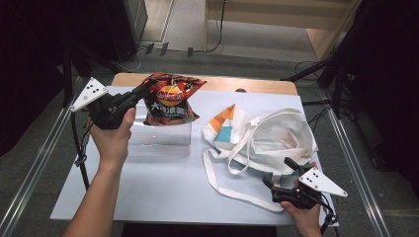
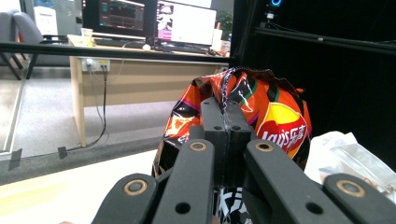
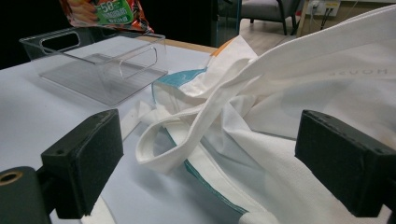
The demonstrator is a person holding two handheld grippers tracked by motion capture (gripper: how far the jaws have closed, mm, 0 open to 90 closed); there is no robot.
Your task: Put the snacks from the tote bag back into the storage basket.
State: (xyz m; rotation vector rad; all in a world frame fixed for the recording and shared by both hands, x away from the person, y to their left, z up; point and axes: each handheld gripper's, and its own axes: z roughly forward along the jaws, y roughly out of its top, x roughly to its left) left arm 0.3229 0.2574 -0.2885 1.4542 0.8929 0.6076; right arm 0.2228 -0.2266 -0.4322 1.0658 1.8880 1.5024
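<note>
Chip bag point(image 1: 170, 101) is light, puffy and slick, so your left gripper point(image 2: 225, 122) clamped shut on its crimped top seam between the jaws is spot on; right gripper point(image 3: 210, 158) gapes open by the tote point(image 3: 327, 93).

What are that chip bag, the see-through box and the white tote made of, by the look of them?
Chip bag: glossy printed plastic film, crinkled, with glints along the folds.
Clear box: hard transparent plastic, likely acrylic; the table shows through its walls.
Tote bag: matte woven cloth, probably cotton canvas; it slumps in soft folds.
</note>
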